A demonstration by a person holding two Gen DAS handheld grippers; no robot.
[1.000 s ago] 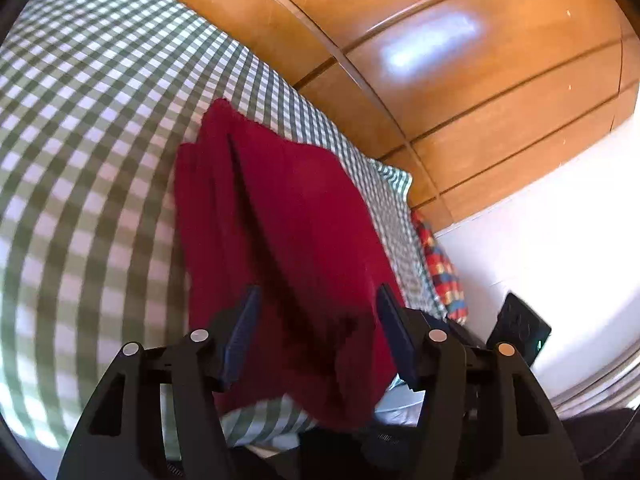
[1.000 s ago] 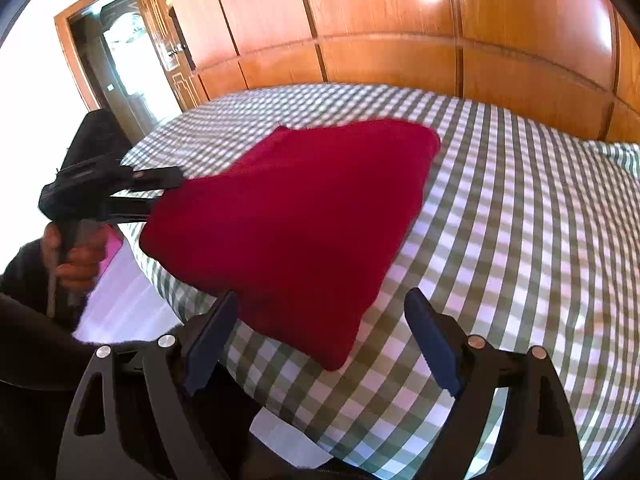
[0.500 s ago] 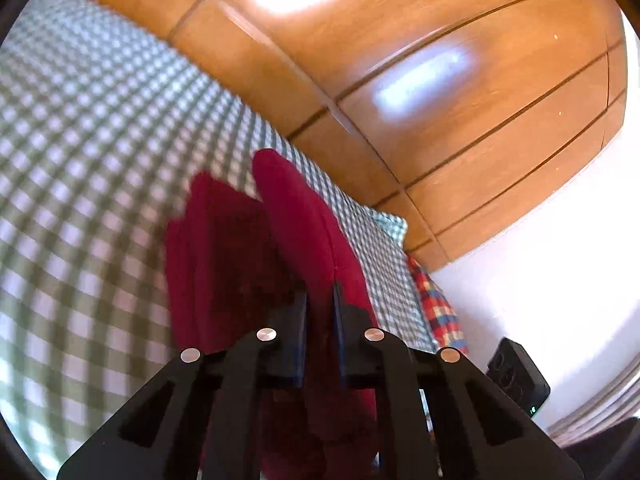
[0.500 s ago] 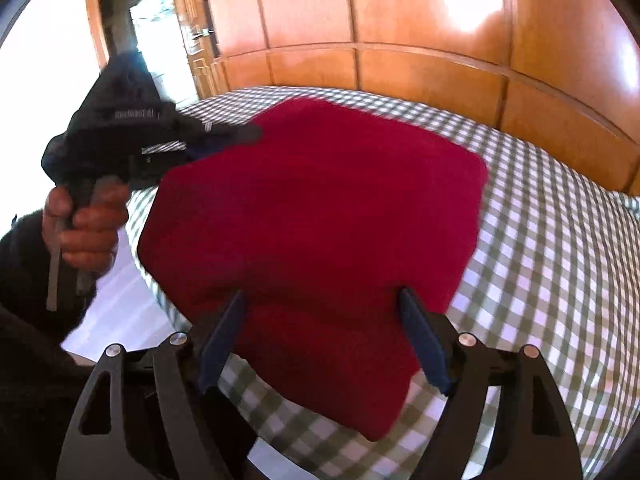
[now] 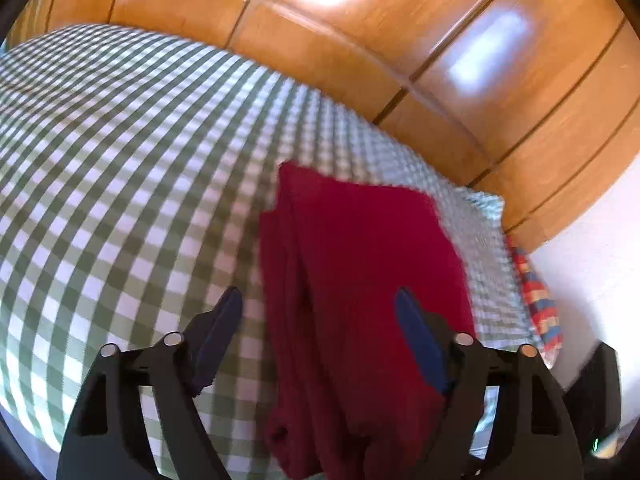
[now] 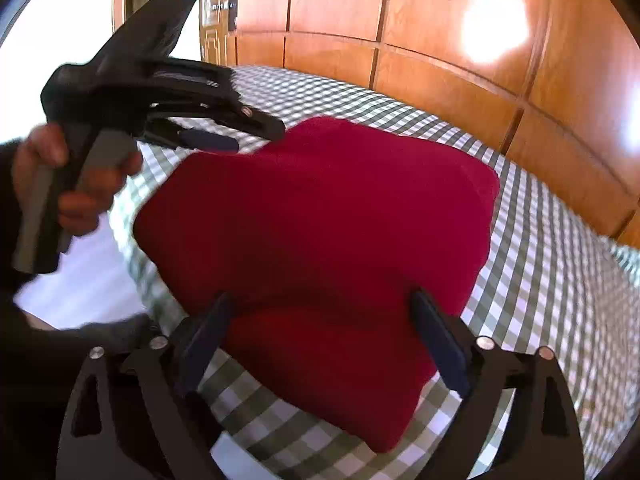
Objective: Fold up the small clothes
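A dark red garment (image 6: 320,240) lies folded in layers near the corner of a bed with a green and white checked sheet (image 6: 552,280). In the left wrist view the garment (image 5: 360,280) runs lengthwise away from me, its near end at the bed's edge. My left gripper (image 5: 320,316) is open above the garment's near part, holding nothing. It also shows in the right wrist view (image 6: 248,132), raised above the garment's far left corner. My right gripper (image 6: 324,320) is open, its fingers either side of the garment's near edge.
Wooden wall panels (image 5: 360,48) stand behind the bed. A red, blue and yellow checked cloth (image 5: 536,296) lies at the bed's right edge, and a black device (image 5: 596,396) sits by the white wall. A door (image 6: 216,8) is at the far left.
My left gripper, shut on a raised fold of the garment half a second ago, has opened and let it drop flat. My right gripper stayed open and moved closer over the garment.
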